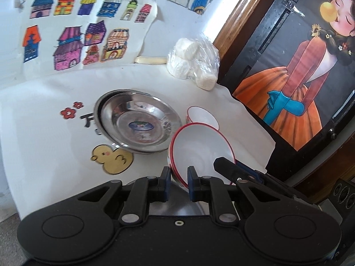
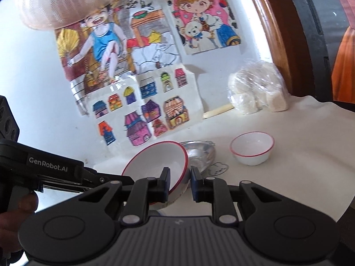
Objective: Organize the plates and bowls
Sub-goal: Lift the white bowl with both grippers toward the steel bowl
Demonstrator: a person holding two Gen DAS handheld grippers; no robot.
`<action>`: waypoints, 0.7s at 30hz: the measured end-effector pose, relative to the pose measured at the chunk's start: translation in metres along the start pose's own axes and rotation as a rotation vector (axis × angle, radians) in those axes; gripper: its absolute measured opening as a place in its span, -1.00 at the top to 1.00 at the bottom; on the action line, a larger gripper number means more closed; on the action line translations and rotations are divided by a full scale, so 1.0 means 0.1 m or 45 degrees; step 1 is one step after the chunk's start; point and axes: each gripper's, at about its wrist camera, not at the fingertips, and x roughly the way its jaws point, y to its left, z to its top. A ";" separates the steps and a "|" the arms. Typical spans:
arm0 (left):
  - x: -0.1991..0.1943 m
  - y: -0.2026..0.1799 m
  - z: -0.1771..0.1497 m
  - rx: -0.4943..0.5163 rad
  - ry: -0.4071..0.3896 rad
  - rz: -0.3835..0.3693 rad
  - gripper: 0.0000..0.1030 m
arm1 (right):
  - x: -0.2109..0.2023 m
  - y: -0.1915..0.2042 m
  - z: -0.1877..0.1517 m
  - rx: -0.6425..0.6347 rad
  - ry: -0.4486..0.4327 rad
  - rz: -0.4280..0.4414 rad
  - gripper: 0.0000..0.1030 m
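Both grippers are clamped on the rim of one large white bowl (image 1: 200, 148) with a red edge, which is tilted and raised off the white table cover (image 1: 44, 133). The left gripper (image 1: 178, 178) pinches the near rim, one finger inside the bowl and one outside; the right gripper (image 2: 179, 180) does the same from the opposite side and shows in the left wrist view at about four o'clock of the bowl. At ten o'clock of the held bowl lie steel plates (image 1: 137, 122), apparently two stacked and slightly offset, though the lower one is mostly hidden. A smaller white bowl (image 2: 251, 147) with a red rim stands upright on the cover, at about one o'clock of the held bowl in the left wrist view and just beside it there. Further back, a clear bag of white blocks (image 1: 195, 62) rests against the wall. Coloured drawings of houses (image 1: 75, 42) lean on the wall at eleven o'clock.
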 end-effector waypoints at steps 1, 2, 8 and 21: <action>-0.03 0.02 -0.02 -0.004 -0.002 0.002 0.68 | 0.00 0.04 -0.01 -0.003 0.002 0.004 0.58; -0.06 0.04 -0.04 -0.006 -0.004 0.004 0.68 | -0.02 0.07 -0.02 -0.005 0.004 0.008 0.58; -0.17 0.14 -0.15 -0.025 -0.005 0.016 0.68 | -0.07 0.22 -0.11 -0.004 0.023 0.028 0.58; -0.22 0.28 -0.39 -0.038 0.081 0.058 0.68 | -0.15 0.30 -0.36 0.100 0.092 0.065 0.57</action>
